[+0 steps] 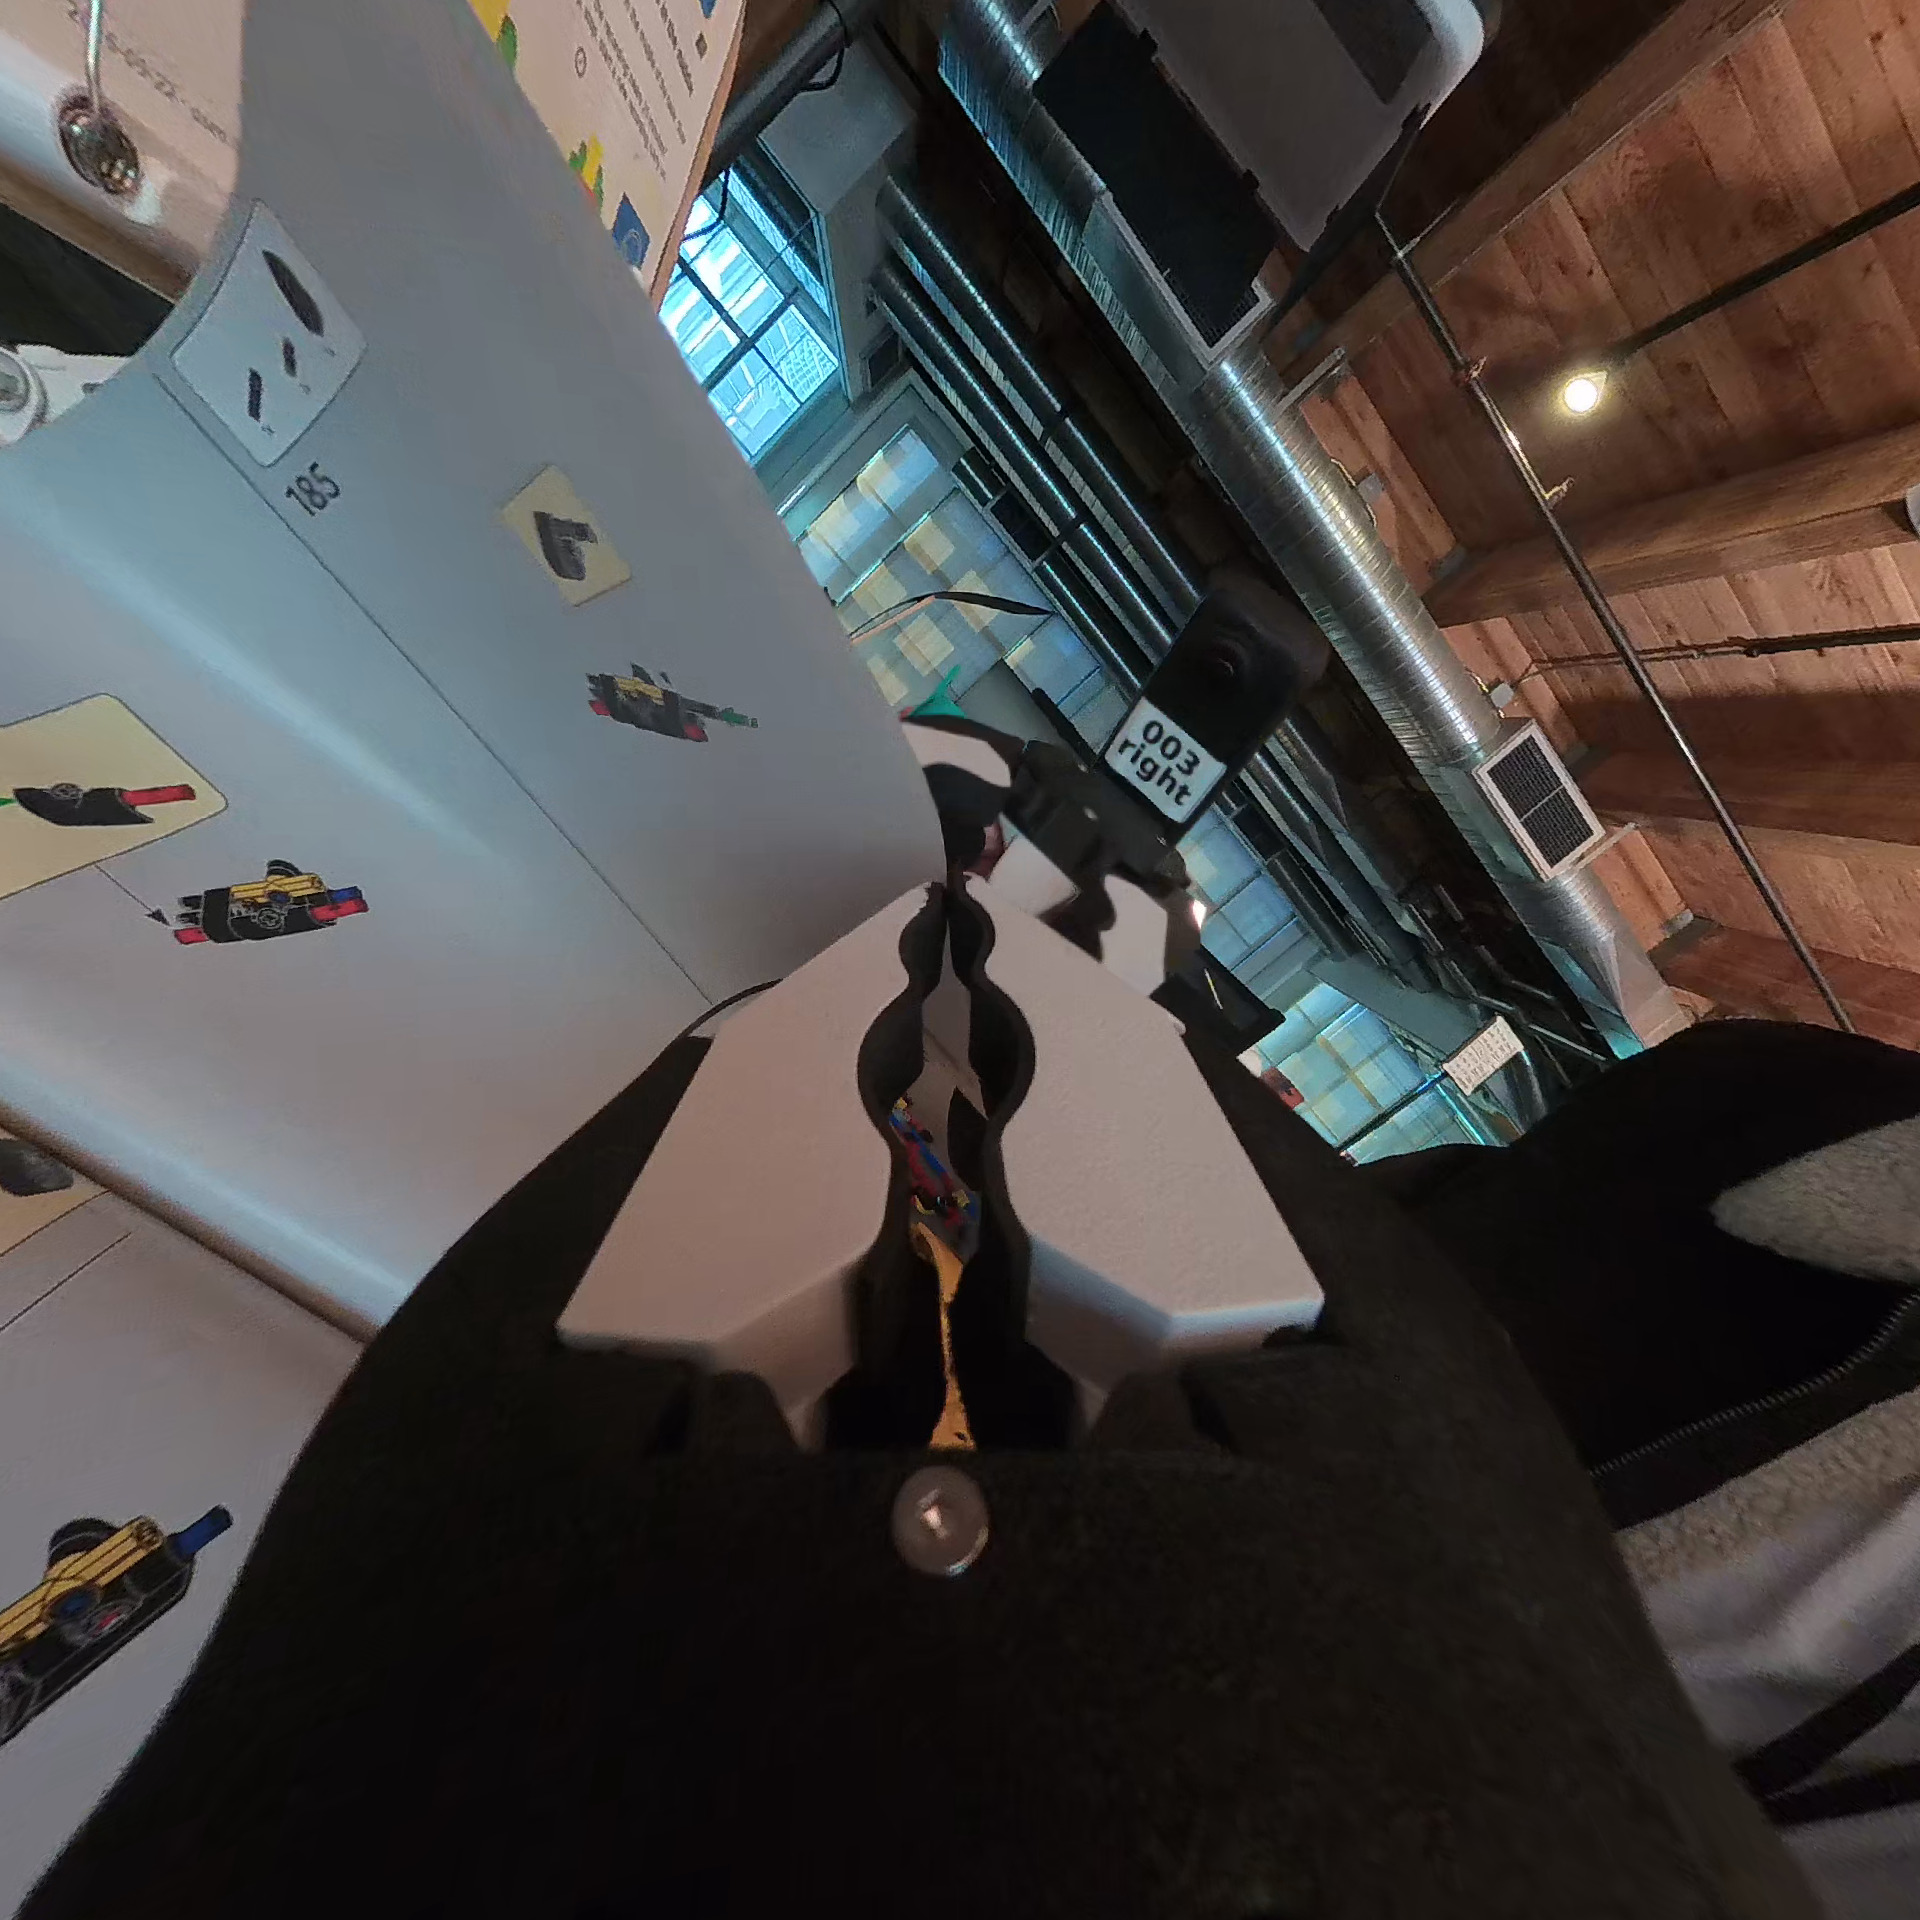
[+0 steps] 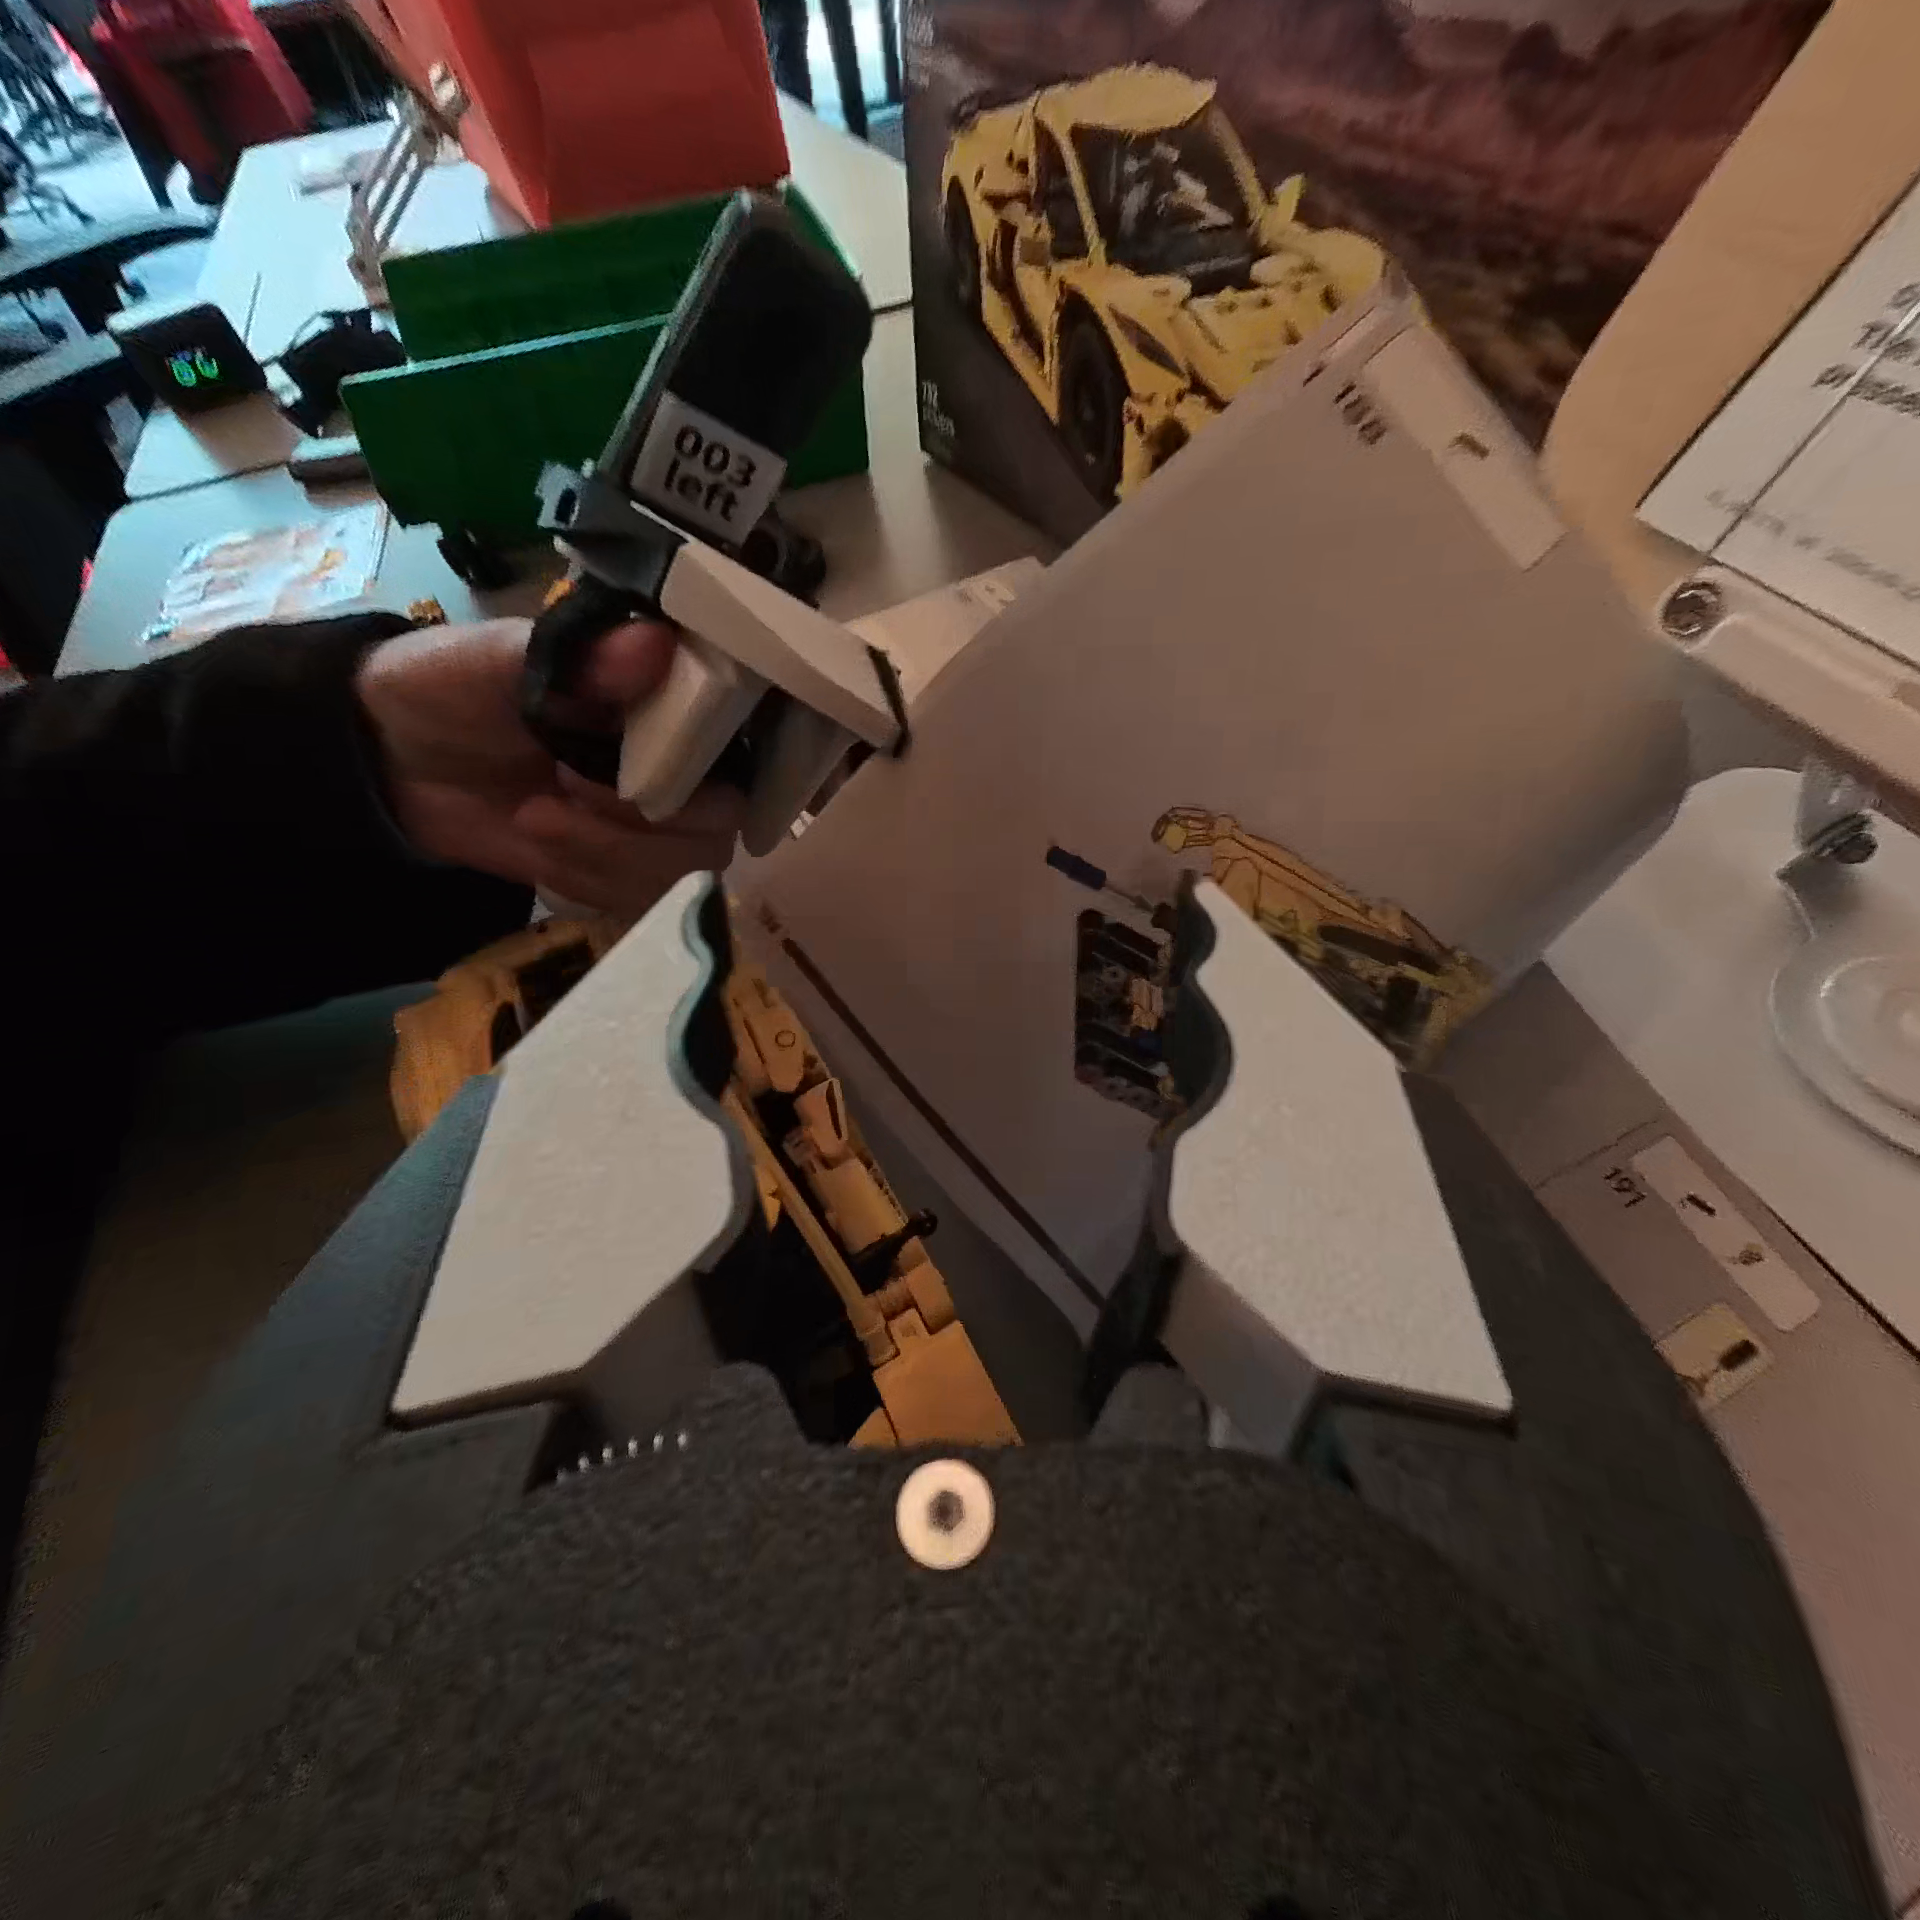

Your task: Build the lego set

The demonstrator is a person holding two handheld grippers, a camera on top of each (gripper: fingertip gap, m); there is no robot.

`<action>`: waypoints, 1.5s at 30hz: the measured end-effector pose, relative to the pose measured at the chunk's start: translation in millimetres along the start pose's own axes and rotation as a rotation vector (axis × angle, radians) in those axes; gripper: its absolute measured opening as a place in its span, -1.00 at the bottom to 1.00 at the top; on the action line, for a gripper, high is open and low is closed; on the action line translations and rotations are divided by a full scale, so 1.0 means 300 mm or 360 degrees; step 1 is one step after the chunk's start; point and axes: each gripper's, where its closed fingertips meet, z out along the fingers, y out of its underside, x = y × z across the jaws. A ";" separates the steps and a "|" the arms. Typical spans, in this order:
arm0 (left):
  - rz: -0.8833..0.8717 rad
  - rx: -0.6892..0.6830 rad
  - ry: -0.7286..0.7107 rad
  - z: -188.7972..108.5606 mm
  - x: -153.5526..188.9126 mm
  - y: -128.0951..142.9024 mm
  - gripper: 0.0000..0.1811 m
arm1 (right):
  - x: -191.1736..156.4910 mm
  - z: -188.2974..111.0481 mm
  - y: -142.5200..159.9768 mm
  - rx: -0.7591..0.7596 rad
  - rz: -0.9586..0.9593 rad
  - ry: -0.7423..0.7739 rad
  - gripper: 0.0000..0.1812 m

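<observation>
Pale grey paper fills most of what we see: a page of the instruction booklet [image 2: 1226, 727] is lifted and curled over the table [image 2: 935, 499], and it carries printed building diagrams, part boxes and step numbers that we leave unread. Our left gripper [image 2: 883, 727] is closed on the edge of that page, its fingers pressed together with the sheet between them, gripped by a hand [image 2: 468, 748] in a dark sleeve. Our right gripper [image 2: 951, 925] hovers over the booklet with its fingers spread well apart and nothing between them. Each gripper body wears a small white sticker with black writing. Below the right gripper, partly hidden by the raised page, lies the yellow lego car [image 2: 831, 1174]. Behind the booklet stands the set's box [image 2: 1195, 260], showing a yellow car and small print too blurred to make out, with a green bin [image 2: 499, 384] beside it.
</observation>
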 end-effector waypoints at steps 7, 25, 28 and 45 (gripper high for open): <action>0.0009 -0.0006 0.0001 0.001 0.005 0.001 -1.00 | 0.023 0.004 0.026 -0.0028 0.0066 0.0009 -0.60; 0.0014 -0.0097 -0.0284 -0.133 -0.084 -0.029 -1.00 | 0.295 -0.235 0.053 0.0216 0.0479 0.0387 -0.65; 0.0051 -0.0171 -0.0678 -0.313 -0.170 -0.064 -1.00 | 0.430 -0.369 0.126 0.0047 0.0350 0.0828 -0.41; -0.0038 -0.0231 -0.1449 -0.864 -0.207 -0.096 -1.00 | 0.108 0.238 0.116 -0.0516 -0.0328 -0.0294 -0.03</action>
